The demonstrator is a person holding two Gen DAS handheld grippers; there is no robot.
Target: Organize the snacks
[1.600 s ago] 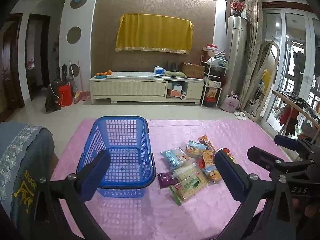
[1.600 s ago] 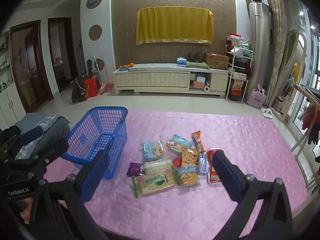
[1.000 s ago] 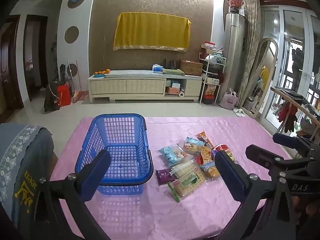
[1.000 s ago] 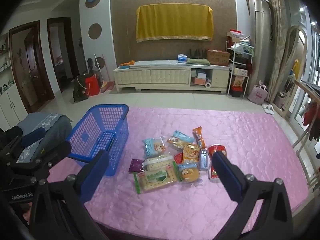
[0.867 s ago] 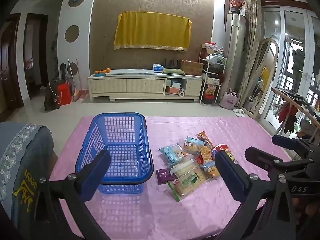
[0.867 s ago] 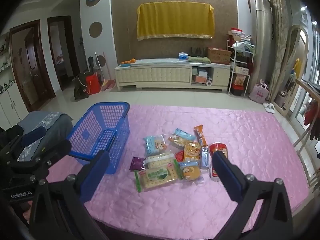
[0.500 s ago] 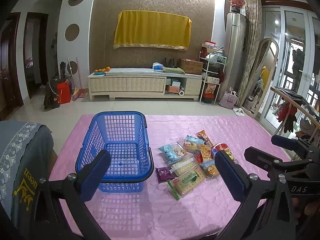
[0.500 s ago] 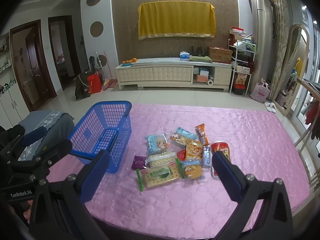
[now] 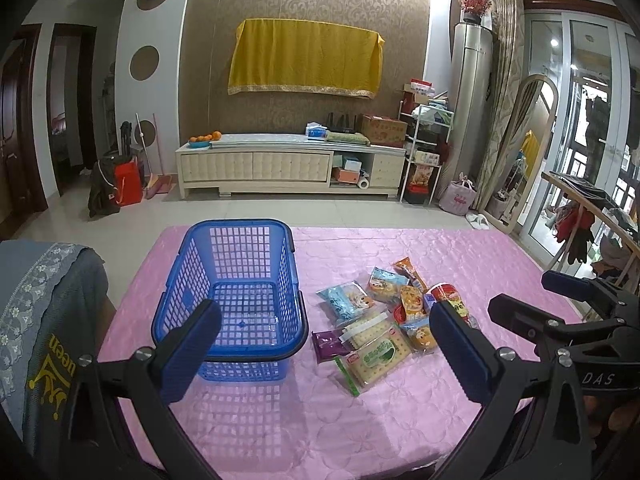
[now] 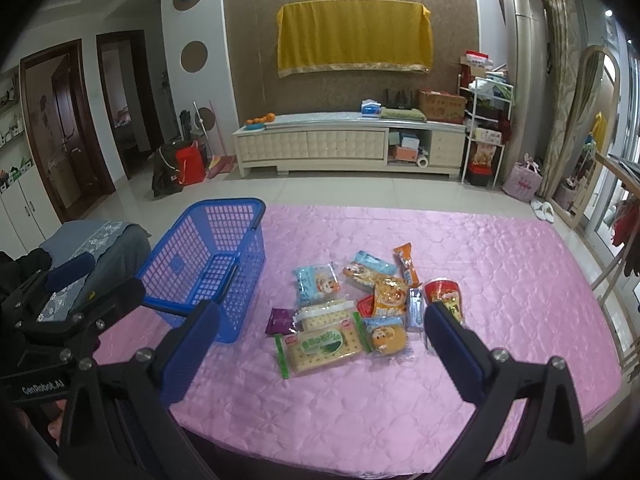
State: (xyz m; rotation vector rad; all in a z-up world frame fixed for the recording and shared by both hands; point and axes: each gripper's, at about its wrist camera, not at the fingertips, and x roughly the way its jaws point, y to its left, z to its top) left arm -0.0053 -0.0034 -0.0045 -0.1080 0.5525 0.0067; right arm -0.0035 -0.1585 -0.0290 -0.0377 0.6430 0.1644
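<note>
Blue plastic basket runs lengthwise away from both wide-open, empty hand-held grippers; snack packets piled just right of it.

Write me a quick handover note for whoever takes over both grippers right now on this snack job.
Left gripper: open, empty, above the table's near edge.
Right gripper: open, empty, facing the snacks.
Blue basket: on the pink tablecloth, nothing in it.
Snack pile: loose packets beside the basket, on its right, cracker pack nearest.
Done: nothing packed.
Left: move every packet into the basket.
</note>
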